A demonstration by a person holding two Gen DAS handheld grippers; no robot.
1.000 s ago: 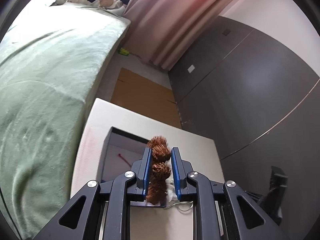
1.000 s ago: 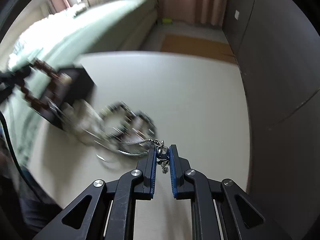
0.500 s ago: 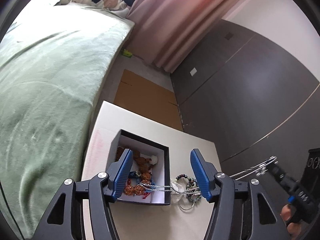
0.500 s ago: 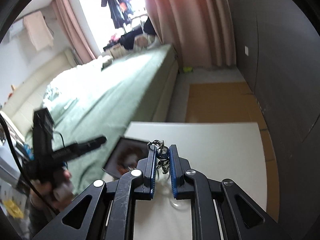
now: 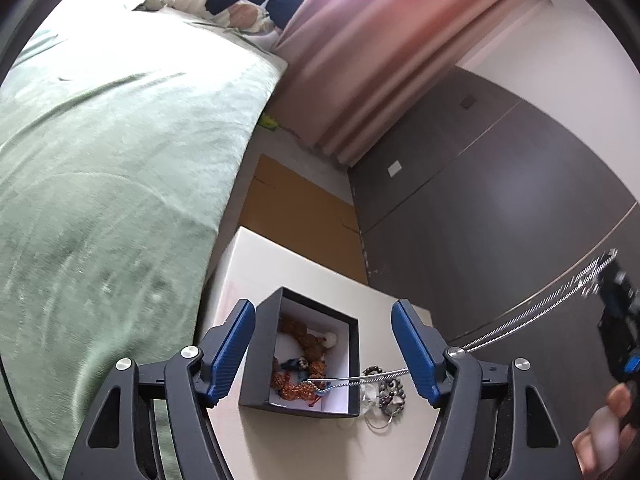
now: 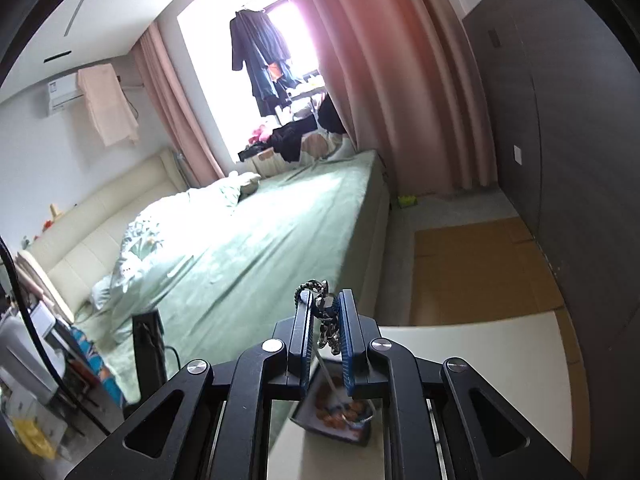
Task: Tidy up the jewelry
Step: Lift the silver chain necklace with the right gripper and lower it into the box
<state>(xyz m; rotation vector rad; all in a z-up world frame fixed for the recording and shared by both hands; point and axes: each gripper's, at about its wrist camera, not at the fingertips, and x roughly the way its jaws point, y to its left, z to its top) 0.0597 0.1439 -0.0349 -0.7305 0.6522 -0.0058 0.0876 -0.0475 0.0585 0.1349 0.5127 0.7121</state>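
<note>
box point(image 5: 256, 364): black, white inside
beads point(image 5: 308, 344): orange-brown
chain point(image 5: 520, 322): silver
pads point(image 5: 234, 354): blue
bed point(image 5: 100, 160): green

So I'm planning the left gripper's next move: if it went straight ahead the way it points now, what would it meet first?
Probably the open black jewelry box, which sits between the open left gripper's fingers, with the silver chain stretched across its near corner. Depth is unclear; it could touch the chain first.
</note>
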